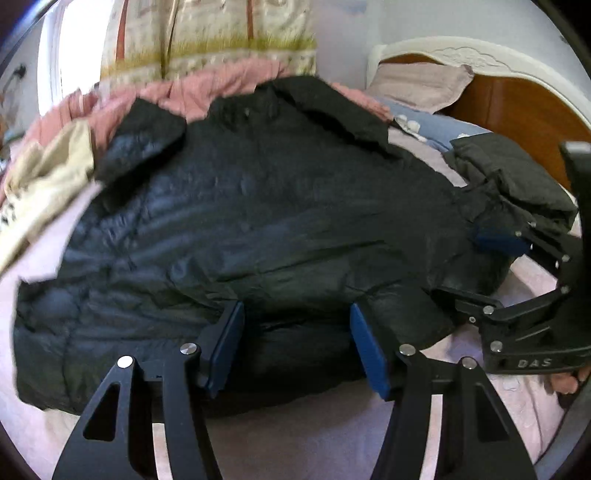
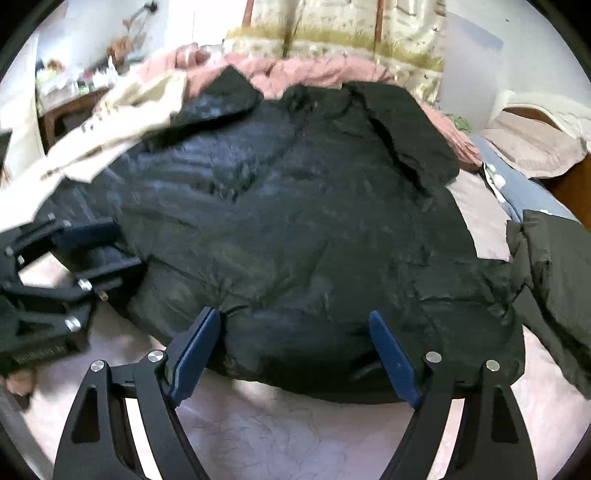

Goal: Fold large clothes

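A large black puffer jacket lies spread on the pale pink bed sheet, collar toward the far side; it also fills the right wrist view. My left gripper is open, its blue pads either side of the jacket's near hem. My right gripper is open, also straddling the near hem. The right gripper shows at the right edge of the left wrist view, and the left gripper at the left edge of the right wrist view. Nothing is gripped.
A cream garment and a pink quilt lie beyond the jacket. A second dark garment lies folded at the right. Pillows rest against a wooden headboard. A curtain hangs behind.
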Action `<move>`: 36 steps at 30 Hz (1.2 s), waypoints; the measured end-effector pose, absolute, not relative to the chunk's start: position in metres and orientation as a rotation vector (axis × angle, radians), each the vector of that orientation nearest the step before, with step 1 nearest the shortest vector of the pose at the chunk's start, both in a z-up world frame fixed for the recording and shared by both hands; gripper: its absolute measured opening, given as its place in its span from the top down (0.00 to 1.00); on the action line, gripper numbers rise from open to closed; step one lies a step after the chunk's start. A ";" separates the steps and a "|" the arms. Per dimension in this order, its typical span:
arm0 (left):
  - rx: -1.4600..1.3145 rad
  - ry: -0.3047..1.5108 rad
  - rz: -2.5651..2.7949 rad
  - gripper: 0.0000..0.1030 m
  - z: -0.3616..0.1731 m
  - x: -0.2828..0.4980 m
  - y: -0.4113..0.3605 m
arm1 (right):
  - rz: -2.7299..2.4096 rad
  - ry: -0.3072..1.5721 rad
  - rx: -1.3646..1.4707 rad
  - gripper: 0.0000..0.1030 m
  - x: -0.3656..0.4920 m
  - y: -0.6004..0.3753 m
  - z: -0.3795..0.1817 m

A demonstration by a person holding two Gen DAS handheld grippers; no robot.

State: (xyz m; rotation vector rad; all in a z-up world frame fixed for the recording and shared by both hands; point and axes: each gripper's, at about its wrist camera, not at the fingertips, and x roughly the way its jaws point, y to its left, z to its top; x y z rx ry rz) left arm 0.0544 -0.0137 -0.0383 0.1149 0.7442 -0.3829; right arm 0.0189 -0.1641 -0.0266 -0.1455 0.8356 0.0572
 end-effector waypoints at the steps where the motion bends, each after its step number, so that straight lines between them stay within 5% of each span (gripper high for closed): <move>1: 0.112 0.759 -0.353 0.43 -0.039 0.057 -0.012 | 0.051 0.842 -0.122 0.17 0.021 -0.171 -0.028; 5: 0.129 0.744 -0.228 0.44 -0.036 0.056 0.016 | -0.015 0.829 -0.105 0.17 0.018 -0.198 -0.025; 8: 0.023 0.770 -0.190 0.62 -0.033 0.066 0.062 | -0.120 0.829 -0.122 0.16 0.013 -0.224 -0.026; 18: -0.066 0.744 0.039 0.64 -0.023 0.056 0.139 | -0.180 0.805 0.079 0.14 -0.010 -0.292 -0.015; 23: 0.040 0.562 -0.063 0.54 0.006 0.001 0.113 | -0.097 0.607 -0.058 0.14 -0.052 -0.254 0.015; 28: 0.224 0.623 -0.300 0.24 -0.013 -0.014 0.061 | 0.065 0.654 -0.176 0.14 -0.050 -0.206 0.005; 31: 0.332 0.764 -0.311 0.23 -0.045 -0.002 0.038 | 0.098 0.726 -0.320 0.14 -0.043 -0.182 -0.017; 36: 0.379 0.721 -0.244 0.21 -0.049 0.005 0.027 | 0.048 0.723 -0.462 0.13 -0.041 -0.162 -0.033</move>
